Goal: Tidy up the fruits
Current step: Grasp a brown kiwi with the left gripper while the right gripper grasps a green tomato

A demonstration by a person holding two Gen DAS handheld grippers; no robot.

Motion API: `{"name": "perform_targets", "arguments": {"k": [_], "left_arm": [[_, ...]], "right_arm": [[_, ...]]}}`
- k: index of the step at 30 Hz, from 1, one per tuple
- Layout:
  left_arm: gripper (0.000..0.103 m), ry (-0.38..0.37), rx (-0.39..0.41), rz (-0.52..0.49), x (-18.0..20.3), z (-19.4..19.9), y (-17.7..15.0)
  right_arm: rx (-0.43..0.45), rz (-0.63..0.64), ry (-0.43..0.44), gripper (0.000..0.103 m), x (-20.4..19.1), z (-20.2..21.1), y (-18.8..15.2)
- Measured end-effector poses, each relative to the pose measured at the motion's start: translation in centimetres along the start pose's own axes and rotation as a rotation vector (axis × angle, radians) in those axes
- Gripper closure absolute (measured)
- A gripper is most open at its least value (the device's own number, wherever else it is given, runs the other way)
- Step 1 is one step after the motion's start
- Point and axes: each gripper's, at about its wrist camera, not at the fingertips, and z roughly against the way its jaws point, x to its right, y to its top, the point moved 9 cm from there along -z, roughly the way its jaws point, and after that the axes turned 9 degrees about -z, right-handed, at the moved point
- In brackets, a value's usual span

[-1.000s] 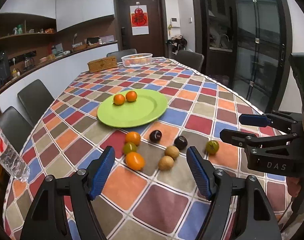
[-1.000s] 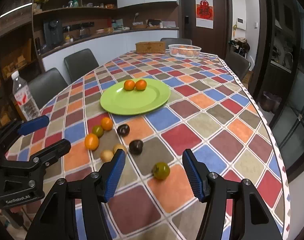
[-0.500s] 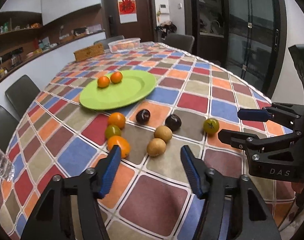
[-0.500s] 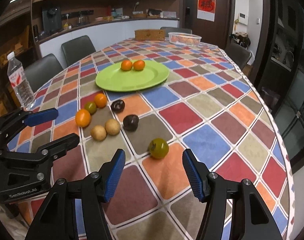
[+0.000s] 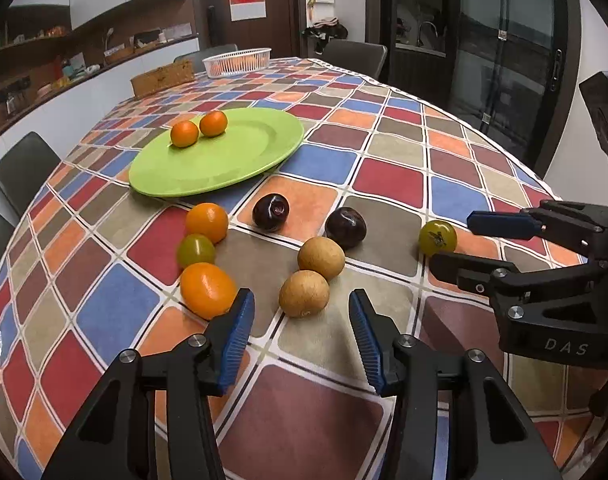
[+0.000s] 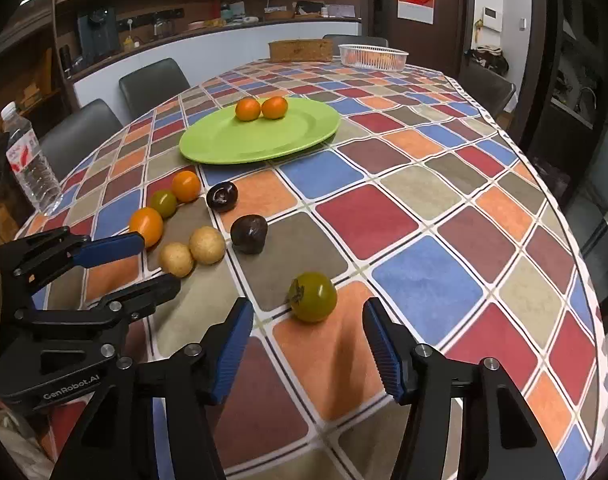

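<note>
A: Fruit layout, quick. Left gripper jaws spread, holding nothing, low over the surface. Just ahead of its fingertips sits the near brown fruit, between the finger lines but not touched.

B: Second brown one?

A: Far brown fruit touching the near one, slightly ahead and to the right. Near orange sits against the tip of the left finger; cannot tell if they touch.

B: Beyond that?

A: Small green fruit and another orange in a row ahead on the left. Two dark plums further ahead, apart from each other. Green plate well ahead, carrying two small oranges side by side on its far left part.

B: Right gripper?

A: Right gripper also released, empty. Green tomato lies just ahead of it, centred between the fingers, not contacted. In the left view that same gripper comes in from the right with the tomato at its tips.

B: Background?

A: White basket and wicker box at the far end of the surface, water bottle far left of the right gripper, near the surface edge.
</note>
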Motion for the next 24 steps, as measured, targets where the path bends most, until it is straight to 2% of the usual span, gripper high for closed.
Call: {"name": "perform_targets", "arguments": {"k": [7,13,19,24], "left_arm": [[0.063,-0.028,-0.029,0.04,-0.3,-1.2,0.1],[0.074,-0.039,-0.047,0.053,-0.3,-1.7,0.0],[0.075,-0.044,-0.041,0.064,-0.3,-1.2,0.0],[0.075,-0.04,-0.016,0.061,-0.2,-0.1,0.4]], "right_arm": [[-0.027,-0.014,0.027,0.055,-0.2,-1.3,0.2],[-0.055,-0.024,0.037,0.062,-0.2,-2.2,0.1],[-0.055,-0.013,0.029,0.075,-0.3,-2.2,0.1],[-0.04,-0.017,0.035,0.075,-0.4,-1.5,0.3]]}}
